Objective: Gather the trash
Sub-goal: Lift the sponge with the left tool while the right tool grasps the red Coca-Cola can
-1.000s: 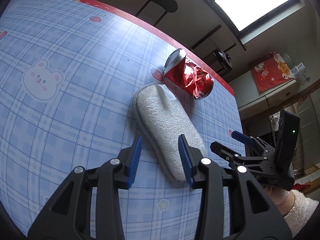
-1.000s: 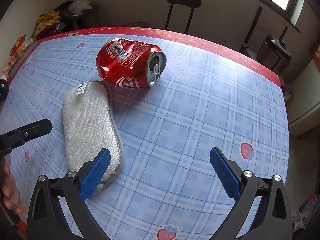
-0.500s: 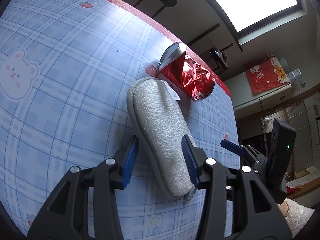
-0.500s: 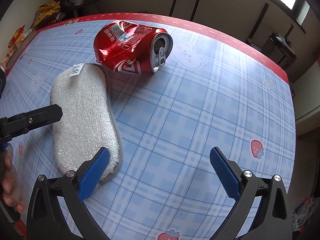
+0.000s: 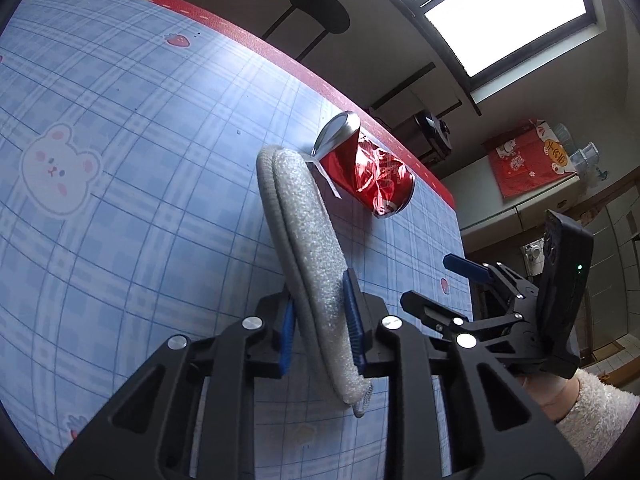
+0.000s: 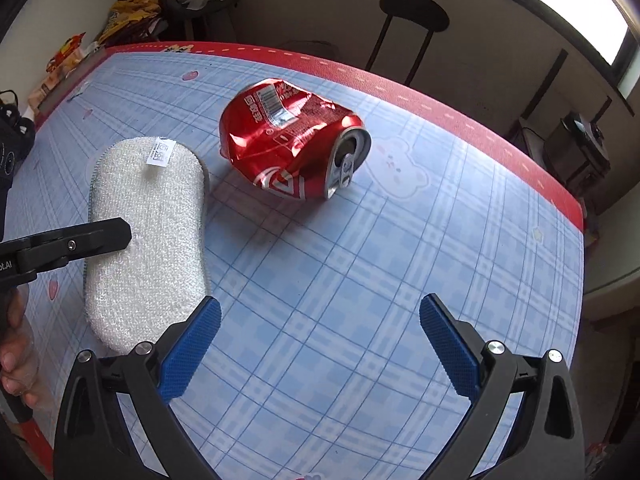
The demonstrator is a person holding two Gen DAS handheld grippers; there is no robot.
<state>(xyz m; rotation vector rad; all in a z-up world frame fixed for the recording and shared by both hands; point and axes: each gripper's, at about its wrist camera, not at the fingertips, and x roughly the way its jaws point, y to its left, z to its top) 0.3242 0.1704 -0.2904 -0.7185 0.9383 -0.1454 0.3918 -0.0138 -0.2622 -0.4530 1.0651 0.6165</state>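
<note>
A crushed red soda can (image 5: 376,176) (image 6: 288,144) lies on its side on the blue checked table (image 5: 120,100) (image 6: 400,260). Just in front of it is a white oblong sponge pad (image 5: 304,220) (image 6: 148,232) with a small label. My left gripper (image 5: 318,300) is closing on the pad's near end, its blue pads pressing both faces, and the pad stands tipped on its long edge. One left finger (image 6: 80,240) crosses the pad in the right wrist view. My right gripper (image 6: 318,306) (image 5: 436,284) hovers open and holds nothing, short of the can.
A black stool (image 5: 320,10) (image 6: 414,12) stands beyond the table's red far edge. Snack bags and clutter (image 6: 128,12) sit past the far left corner. A person's hand (image 6: 16,352) and fuzzy white sleeve (image 5: 592,412) hold the grippers.
The left jaws went from straddling the flat pad to pinching it, and the pad tipped up onto its edge. The right gripper shifted slightly and rolled, still open.
</note>
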